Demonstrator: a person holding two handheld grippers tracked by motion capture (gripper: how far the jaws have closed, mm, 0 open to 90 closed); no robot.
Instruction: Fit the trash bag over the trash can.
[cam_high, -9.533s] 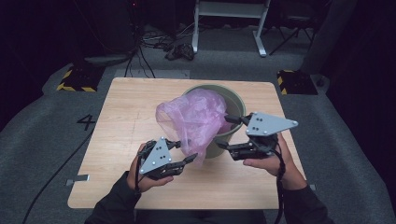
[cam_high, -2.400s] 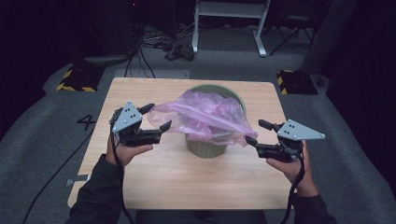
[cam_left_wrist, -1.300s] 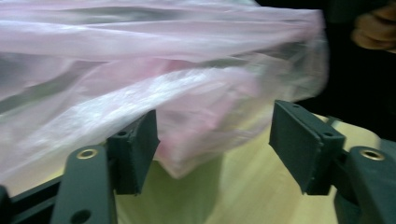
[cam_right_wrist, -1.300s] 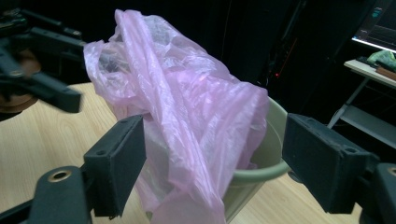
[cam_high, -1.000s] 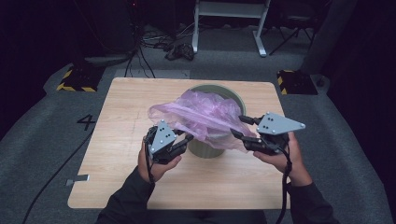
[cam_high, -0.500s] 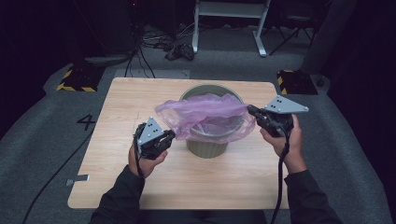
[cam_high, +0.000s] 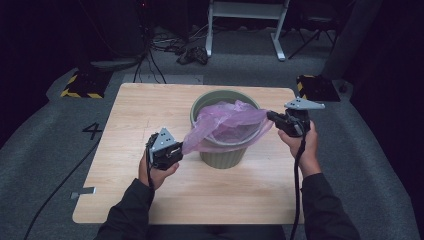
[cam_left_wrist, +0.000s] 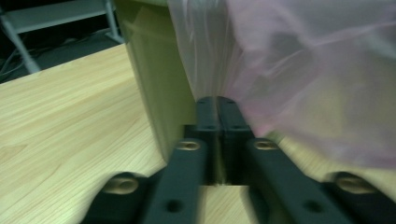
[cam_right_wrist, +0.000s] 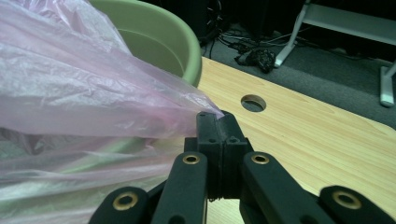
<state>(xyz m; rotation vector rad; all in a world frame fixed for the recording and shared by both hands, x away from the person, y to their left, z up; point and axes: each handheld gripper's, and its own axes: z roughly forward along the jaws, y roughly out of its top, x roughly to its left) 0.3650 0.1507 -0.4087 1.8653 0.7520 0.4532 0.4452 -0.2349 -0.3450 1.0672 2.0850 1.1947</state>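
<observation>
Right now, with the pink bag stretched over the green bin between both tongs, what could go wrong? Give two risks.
1. The thin pink bag is pulled taut between the left tongs and right tongs, each pinching just a small bit of film. Pulling harder might tear it or slip it free.
2. The bag covers only part of the green bin rim; the far edge stays bare. Tugging sideways might tip or slide the bin on the table.

Dark lab: marked floor (cam_high: 92, 131), cables (cam_high: 165, 47), desk frame (cam_high: 245, 20).
</observation>
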